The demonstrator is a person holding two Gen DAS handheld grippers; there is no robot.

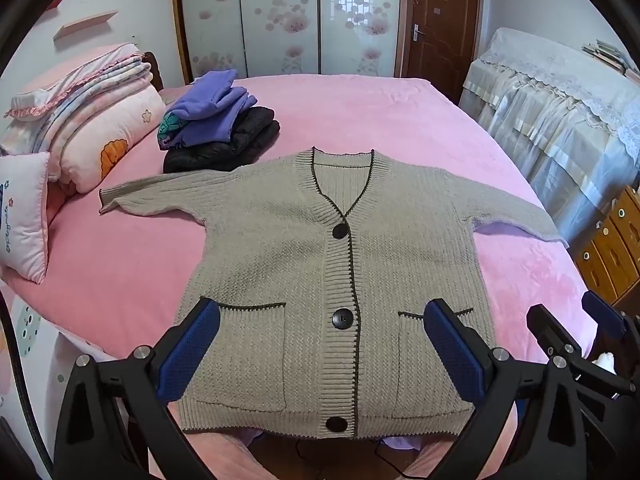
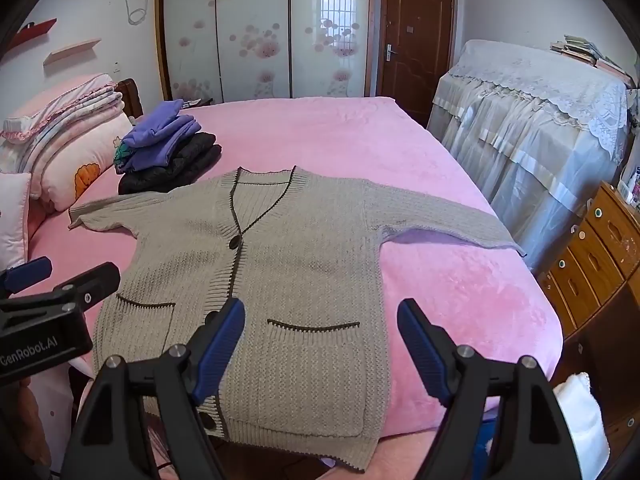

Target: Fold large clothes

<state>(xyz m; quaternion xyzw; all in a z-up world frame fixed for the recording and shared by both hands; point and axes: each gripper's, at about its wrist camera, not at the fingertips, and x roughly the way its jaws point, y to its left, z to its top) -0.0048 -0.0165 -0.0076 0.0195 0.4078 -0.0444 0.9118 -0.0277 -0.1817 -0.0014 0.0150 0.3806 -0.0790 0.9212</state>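
A large grey-beige knit cardigan with dark trim, three dark buttons and two front pockets lies flat and face up on the pink bed, sleeves spread to both sides. It also shows in the right wrist view. My left gripper is open and empty, above the cardigan's lower front. My right gripper is open and empty, above the right pocket and hem. The right gripper shows at the right edge of the left wrist view; the left one shows at the left edge of the right wrist view.
A pile of folded purple and black clothes sits on the bed behind the left sleeve. Folded quilts and pillows lie at the left. A lace-covered cabinet and wooden drawers stand on the right.
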